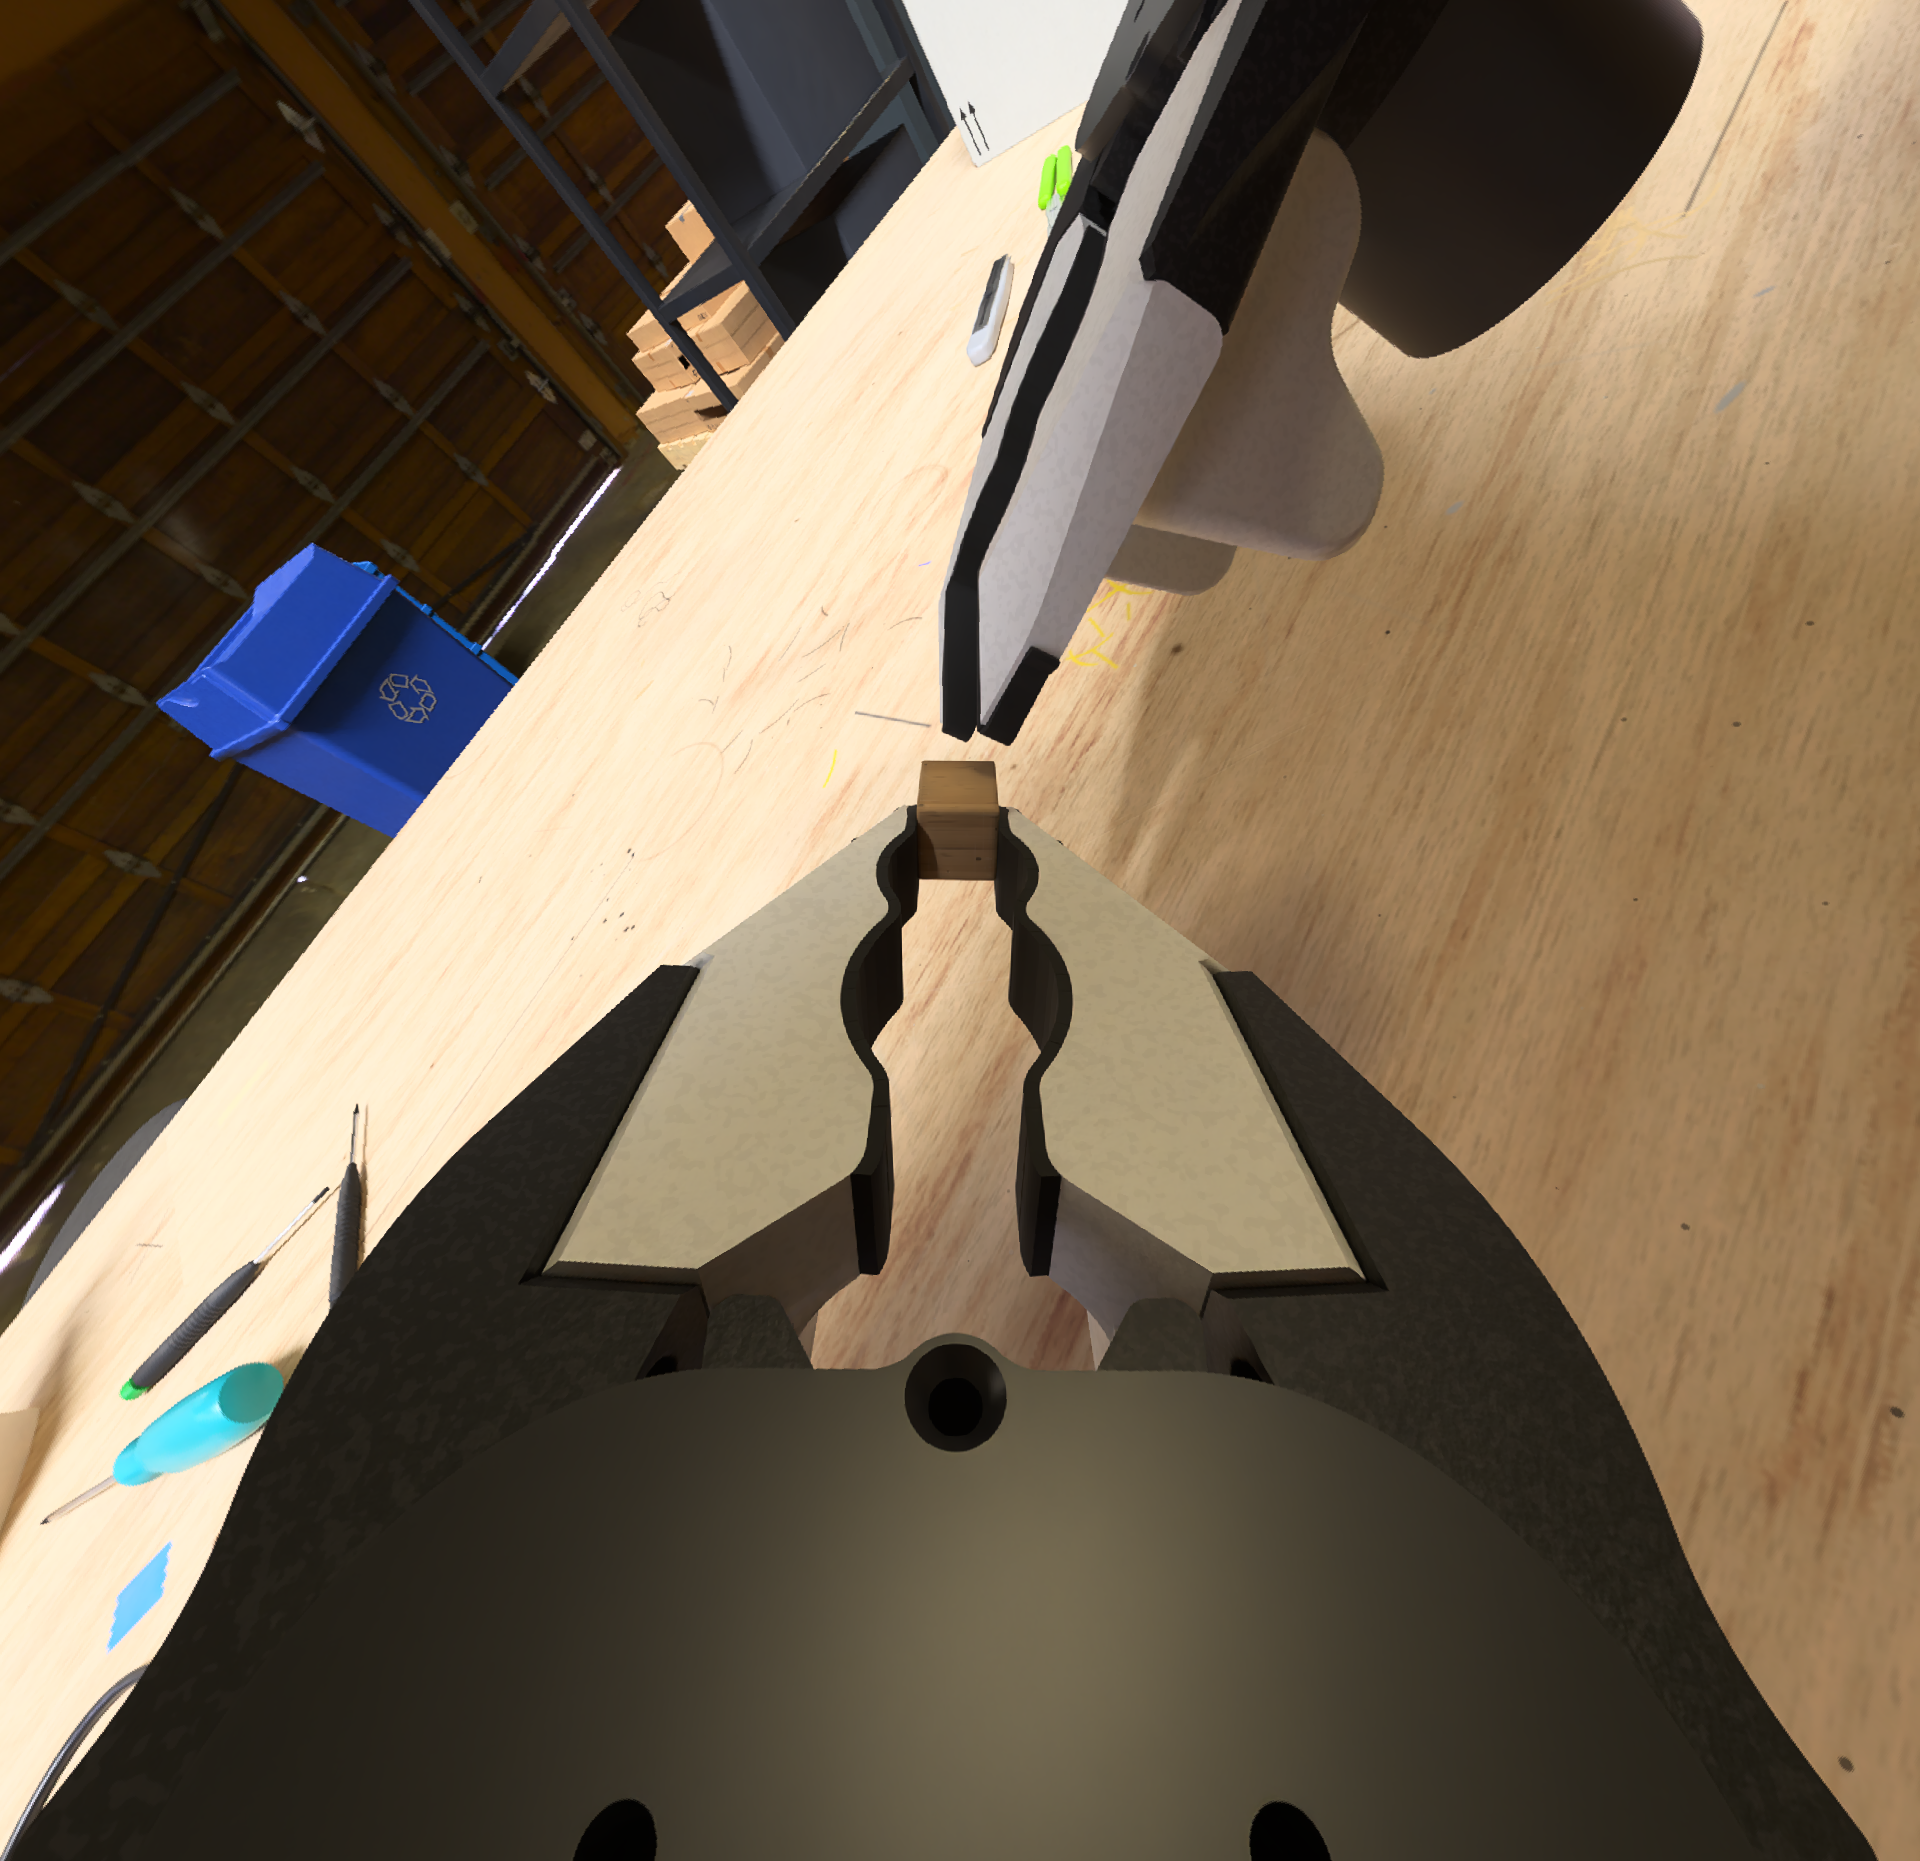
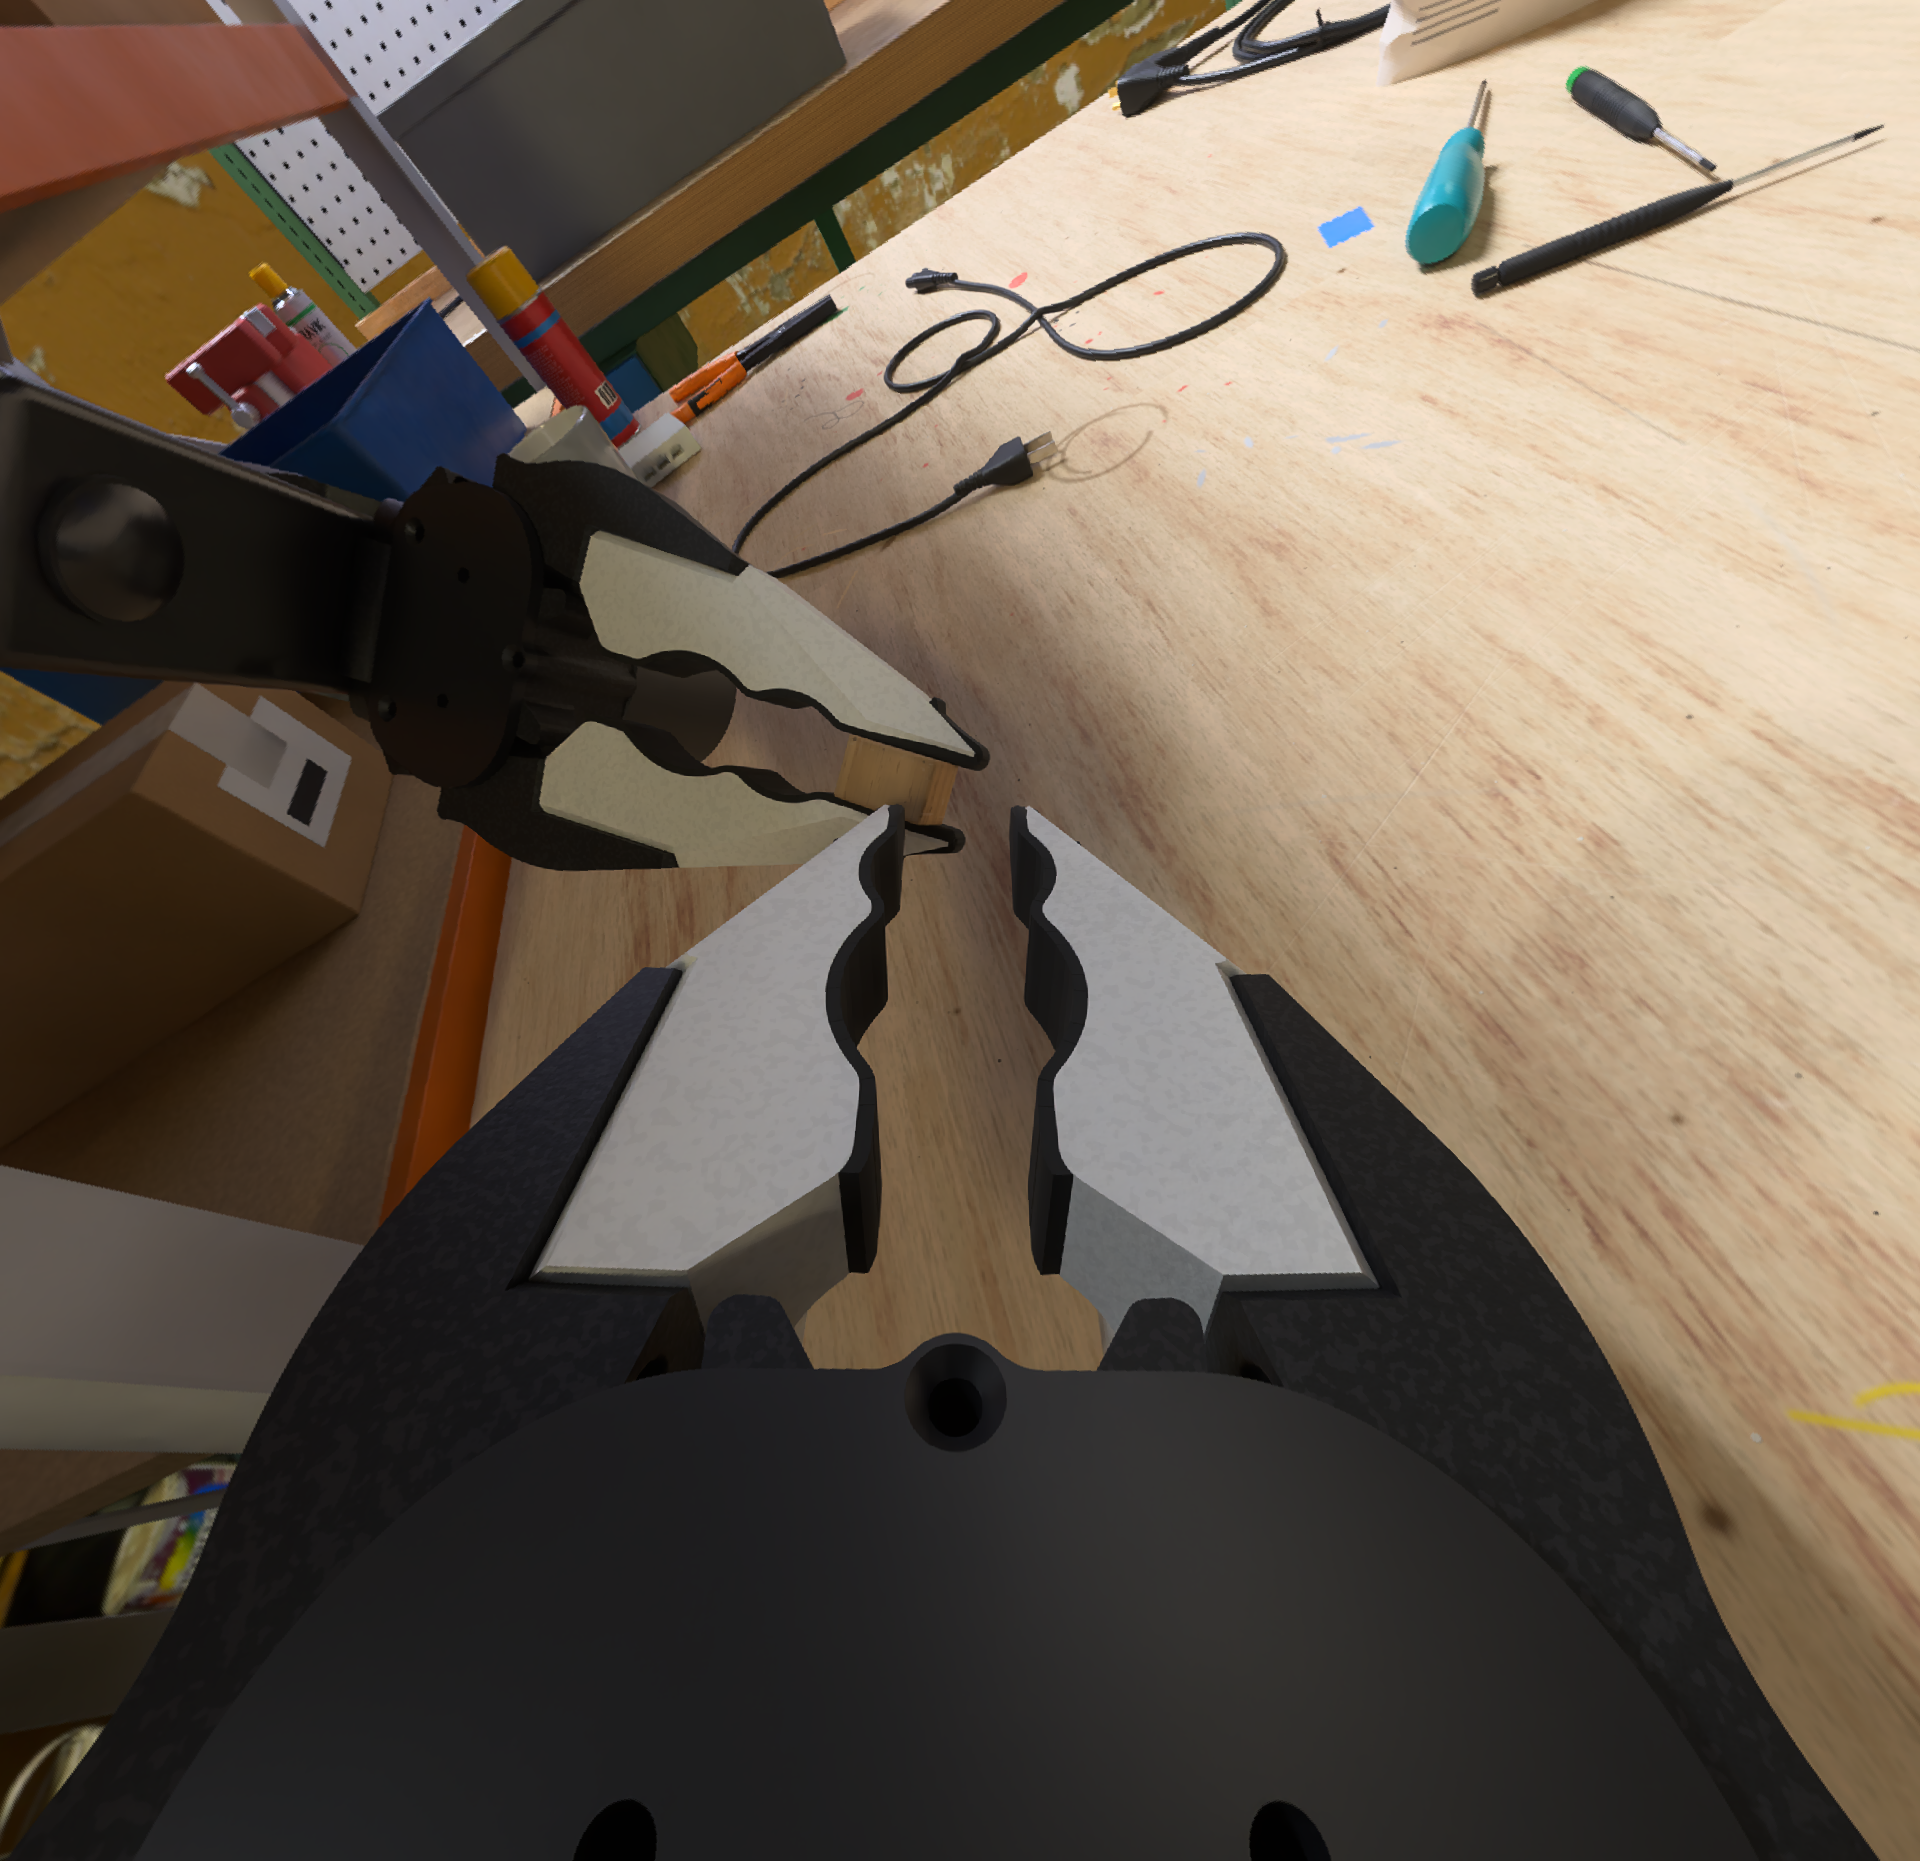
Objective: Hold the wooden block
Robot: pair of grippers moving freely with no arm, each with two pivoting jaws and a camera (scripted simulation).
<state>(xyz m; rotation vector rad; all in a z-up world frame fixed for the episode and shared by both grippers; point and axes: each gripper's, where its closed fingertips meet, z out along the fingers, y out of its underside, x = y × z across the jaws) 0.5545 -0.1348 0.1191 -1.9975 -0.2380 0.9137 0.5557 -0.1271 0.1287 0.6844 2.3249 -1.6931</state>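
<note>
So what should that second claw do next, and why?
Probably ease forward a little so its open jaws straddle the wooden block. The left gripper already pinches the block at its fingertips, just above the table. The right gripper is open with nothing between its fingers, its tips just short of the block.

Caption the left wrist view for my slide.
Left gripper shut on wooden block above the table; right gripper close by.
</note>
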